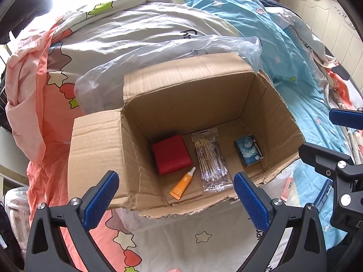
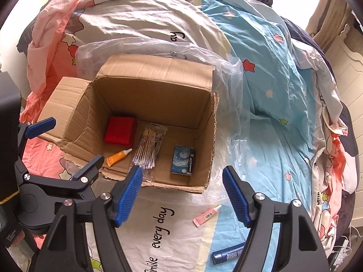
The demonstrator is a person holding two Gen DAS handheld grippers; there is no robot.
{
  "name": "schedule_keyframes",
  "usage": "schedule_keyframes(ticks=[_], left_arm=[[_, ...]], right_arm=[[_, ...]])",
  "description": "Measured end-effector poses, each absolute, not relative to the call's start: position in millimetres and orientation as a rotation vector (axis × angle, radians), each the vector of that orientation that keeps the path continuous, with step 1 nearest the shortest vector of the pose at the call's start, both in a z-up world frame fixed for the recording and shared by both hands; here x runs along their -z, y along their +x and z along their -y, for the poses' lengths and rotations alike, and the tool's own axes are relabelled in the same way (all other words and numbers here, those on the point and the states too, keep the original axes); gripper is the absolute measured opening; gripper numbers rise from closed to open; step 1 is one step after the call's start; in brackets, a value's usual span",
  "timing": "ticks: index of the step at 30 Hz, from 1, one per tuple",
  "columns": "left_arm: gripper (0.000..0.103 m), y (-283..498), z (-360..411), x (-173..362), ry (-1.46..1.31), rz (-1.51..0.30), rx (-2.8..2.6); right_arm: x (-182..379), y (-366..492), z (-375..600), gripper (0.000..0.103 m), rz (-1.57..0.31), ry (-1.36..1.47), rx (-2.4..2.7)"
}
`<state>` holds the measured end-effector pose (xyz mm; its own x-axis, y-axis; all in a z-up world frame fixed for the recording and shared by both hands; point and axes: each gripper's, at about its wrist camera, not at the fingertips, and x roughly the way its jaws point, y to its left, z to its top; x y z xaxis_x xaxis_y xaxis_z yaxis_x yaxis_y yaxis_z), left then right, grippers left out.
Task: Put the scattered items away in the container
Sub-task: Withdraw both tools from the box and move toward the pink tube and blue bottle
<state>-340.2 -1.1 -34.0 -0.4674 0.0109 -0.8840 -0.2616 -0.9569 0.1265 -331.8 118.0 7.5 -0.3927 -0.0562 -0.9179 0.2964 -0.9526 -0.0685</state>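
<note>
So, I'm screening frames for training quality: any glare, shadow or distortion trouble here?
Left wrist view: window top left blown out white; cardboard box interior shaded yet readable. Right wrist view: bright glare along the top edge; pink tube sharp. Both views: strong fisheye bending, dark vignette at corners.

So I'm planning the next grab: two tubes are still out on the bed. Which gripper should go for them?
Right. The pink tube and blue tube lie on the bedsheet just beneath the open right gripper. The left gripper, open too, faces the box, with the pink tube barely visible at its far right.
</note>
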Motion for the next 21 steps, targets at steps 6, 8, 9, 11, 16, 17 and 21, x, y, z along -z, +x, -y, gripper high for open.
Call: schedule_keyframes(ticks=[6, 8, 9, 11, 16, 17, 21], left_arm=[[0.103, -315.1, -4.7, 28.5, -1.524, -0.408, -2.508], [0.103, -307.1, -6.6, 27.2, -1.523, -0.436, -2.496], [0.103, -303.1, -7.5, 26.6, -1.522, -0.448, -2.491], [0.103, -296.2, -7.8, 25.4, -1.52, -0.459, -2.487], [0.103, -282.3, -5.9, 28.8, -1.544, -0.458, -2.459], [0.103, -279.4, -5.5, 30.6, -1.548, -0.465, -2.457], [0.103, -270.9, -3.1, 39.6, -1.586, -0.449, -2.431]], right_arm=[[-18.7, -305.5, -127.5, 0.069, -0.304, 1.58, 2.462], [-18.8, -298.8, -130.6, 0.069, -0.302, 1.581, 2.468], [-18.3, -296.6, -132.3, 0.069, -0.298, 1.585, 2.469], [-16.0, -290.3, -136.3, 0.069, -0.283, 1.595, 2.464], [-9.1, -283.1, -144.2, 0.069, -0.233, 1.618, 2.459], [-6.4, -281.4, -147.3, 0.069, -0.224, 1.626, 2.457], [5.4, -276.1, -158.7, 0.069, -0.199, 1.662, 2.444]])
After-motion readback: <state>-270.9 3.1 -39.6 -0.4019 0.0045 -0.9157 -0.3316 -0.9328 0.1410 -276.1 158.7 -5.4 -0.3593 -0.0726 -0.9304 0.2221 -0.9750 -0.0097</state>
